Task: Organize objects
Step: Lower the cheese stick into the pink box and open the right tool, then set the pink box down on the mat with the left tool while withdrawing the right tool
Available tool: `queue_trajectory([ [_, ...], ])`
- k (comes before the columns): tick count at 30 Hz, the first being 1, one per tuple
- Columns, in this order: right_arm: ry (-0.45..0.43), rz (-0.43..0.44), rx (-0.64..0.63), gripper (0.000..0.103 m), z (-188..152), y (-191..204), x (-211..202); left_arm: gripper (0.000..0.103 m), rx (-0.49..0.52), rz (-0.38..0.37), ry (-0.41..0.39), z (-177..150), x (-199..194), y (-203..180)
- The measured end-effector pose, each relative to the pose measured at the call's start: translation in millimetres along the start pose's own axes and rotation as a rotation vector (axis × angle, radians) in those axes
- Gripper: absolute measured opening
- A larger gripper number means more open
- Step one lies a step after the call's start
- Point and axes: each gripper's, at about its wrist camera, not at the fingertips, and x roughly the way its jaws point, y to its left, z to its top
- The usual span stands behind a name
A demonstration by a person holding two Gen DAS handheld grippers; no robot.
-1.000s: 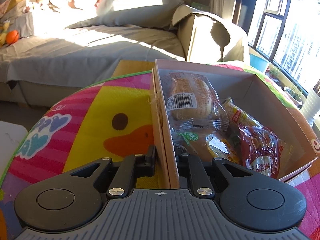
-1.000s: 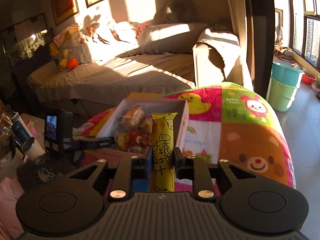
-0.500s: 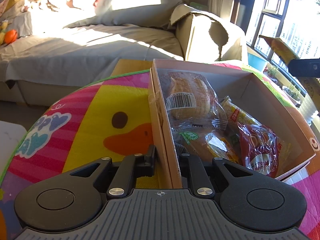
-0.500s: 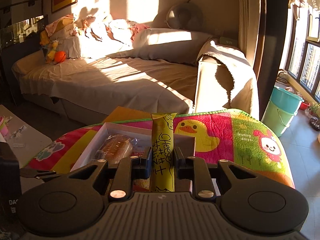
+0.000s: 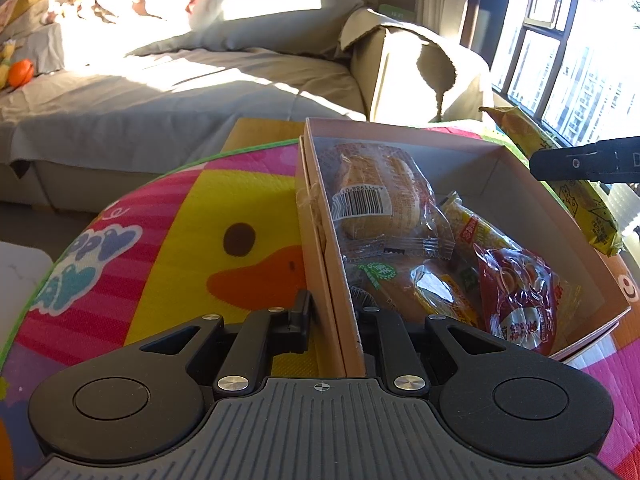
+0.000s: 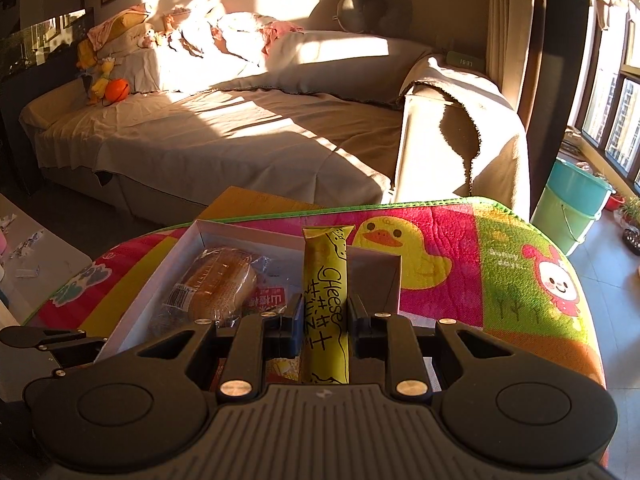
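Note:
An open cardboard box (image 5: pixel 516 160) lies on a bright cartoon mat. It holds a wrapped bread roll (image 5: pixel 380 196), a red snack pack (image 5: pixel 520 300) and other packets. My left gripper (image 5: pixel 332 312) is shut on the box's left wall (image 5: pixel 340 320), one finger outside, one inside. My right gripper (image 6: pixel 320 316) is shut on a yellow "Cheese" stick packet (image 6: pixel 326 304) and holds it above the box (image 6: pixel 180 248). That packet (image 5: pixel 576 196) and a right finger (image 5: pixel 588 164) show in the left wrist view above the box's right wall.
The mat (image 5: pixel 180 240) covers a raised rounded surface. A sofa bed (image 6: pixel 240 136) with a grey cover stands behind it. Two stacked buckets (image 6: pixel 572 204) stand by the window at right. A white table (image 6: pixel 28 264) is at left.
My right gripper has carried the cheese packet closer to the box, and it now shows over the box's right wall in the left wrist view. The left gripper has kept its hold on the wall.

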Motion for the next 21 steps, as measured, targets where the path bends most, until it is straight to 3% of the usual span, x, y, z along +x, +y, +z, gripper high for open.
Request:
queue_trajectory([
  [5,-0.002,-0.005,-0.005,0.022,-3,-1,3,0.016,0.0,0.0,0.0,0,0,0],
  [6,-0.01,-0.012,-0.003,0.026,-3,-2,2,0.016,0.0,0.0,0.0,0,0,0],
  [7,-0.011,-0.019,0.004,0.039,-4,-4,2,0.016,0.0,-0.001,0.0,0,0,0],
  [9,-0.017,-0.002,0.017,0.052,-7,-9,-3,0.017,0.0,-0.003,0.001,0,0,0],
  [11,-0.016,0.024,0.001,0.055,-15,-14,-15,0.017,-0.002,-0.01,0.001,0,-1,1],
  [13,-0.017,0.043,-0.038,0.072,-32,-17,-30,0.017,-0.004,-0.012,0.0,0,-1,1],
  [14,-0.018,0.047,-0.058,0.076,-42,-18,-39,0.017,-0.005,-0.011,0.0,0,-1,0],
  [18,0.015,0.092,-0.077,0.077,-88,-26,-61,0.016,-0.002,0.012,0.006,1,0,-6],
  [21,0.024,0.052,-0.058,0.076,-110,-27,-55,0.016,0.034,0.053,0.017,8,7,-22],
])
